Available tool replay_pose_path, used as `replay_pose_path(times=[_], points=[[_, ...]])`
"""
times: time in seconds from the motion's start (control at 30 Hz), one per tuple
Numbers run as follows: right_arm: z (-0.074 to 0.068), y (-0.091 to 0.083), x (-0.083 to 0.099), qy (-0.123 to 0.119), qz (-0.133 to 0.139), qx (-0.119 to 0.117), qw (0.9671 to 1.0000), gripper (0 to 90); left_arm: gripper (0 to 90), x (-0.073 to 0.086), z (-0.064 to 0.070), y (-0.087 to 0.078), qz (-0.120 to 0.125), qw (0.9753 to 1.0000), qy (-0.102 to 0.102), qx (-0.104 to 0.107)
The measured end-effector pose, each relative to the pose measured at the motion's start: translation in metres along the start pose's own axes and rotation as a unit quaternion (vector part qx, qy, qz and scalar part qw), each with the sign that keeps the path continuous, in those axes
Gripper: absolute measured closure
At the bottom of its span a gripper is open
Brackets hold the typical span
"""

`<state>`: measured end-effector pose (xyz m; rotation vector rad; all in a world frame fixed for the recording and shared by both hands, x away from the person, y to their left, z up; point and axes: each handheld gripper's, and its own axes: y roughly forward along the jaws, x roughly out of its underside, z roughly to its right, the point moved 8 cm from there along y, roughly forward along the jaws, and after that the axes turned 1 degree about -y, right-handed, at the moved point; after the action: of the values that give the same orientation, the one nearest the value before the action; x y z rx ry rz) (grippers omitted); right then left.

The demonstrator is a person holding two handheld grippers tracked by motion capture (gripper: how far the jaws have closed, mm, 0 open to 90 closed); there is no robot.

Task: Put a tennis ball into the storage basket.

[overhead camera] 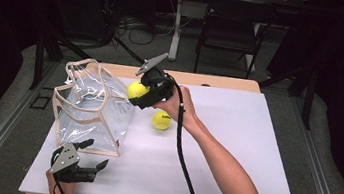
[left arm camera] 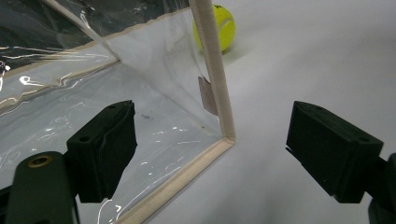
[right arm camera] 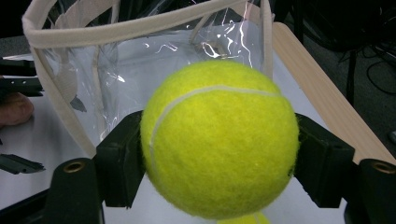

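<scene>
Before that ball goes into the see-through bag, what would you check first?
1. Right gripper shut on the held tennis ball: ok.
2. Clear bag mouth open toward the ball: ok.
3. Left gripper steadying the bag: not ok; it is open, astride the bag's corner edge.
4. Second tennis ball lying apart from the bag: ok.
5. Bag interior empty: cannot tell.

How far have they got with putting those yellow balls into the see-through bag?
No ball seems to be in the clear plastic bag with beige trim yet. The right gripper holds one yellow tennis ball near the bag's opening. The second yellow tennis ball waits on the table; the left gripper is open beside the bag.
</scene>
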<state>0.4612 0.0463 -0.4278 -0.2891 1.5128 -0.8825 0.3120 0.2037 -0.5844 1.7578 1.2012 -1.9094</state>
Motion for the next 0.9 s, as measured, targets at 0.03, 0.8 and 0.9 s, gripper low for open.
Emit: replay_pose_path(times=[0.03,0.8,0.9], points=[[0.000,0.000,-0.001,0.001,-0.001,0.001,1.0000,26.6,16.0,0.000,0.000,0.000,0.000,1.0000,0.000,0.000],[0.000,0.005,-0.017,0.000,0.021,-0.001,0.9998,26.6,16.0,0.000,0.000,-0.001,0.003,1.0000,-0.005,0.000],[-0.001,0.006,-0.020,0.001,0.026,-0.001,0.9997,26.6,16.0,0.000,0.000,-0.002,0.002,1.0000,-0.002,0.000]])
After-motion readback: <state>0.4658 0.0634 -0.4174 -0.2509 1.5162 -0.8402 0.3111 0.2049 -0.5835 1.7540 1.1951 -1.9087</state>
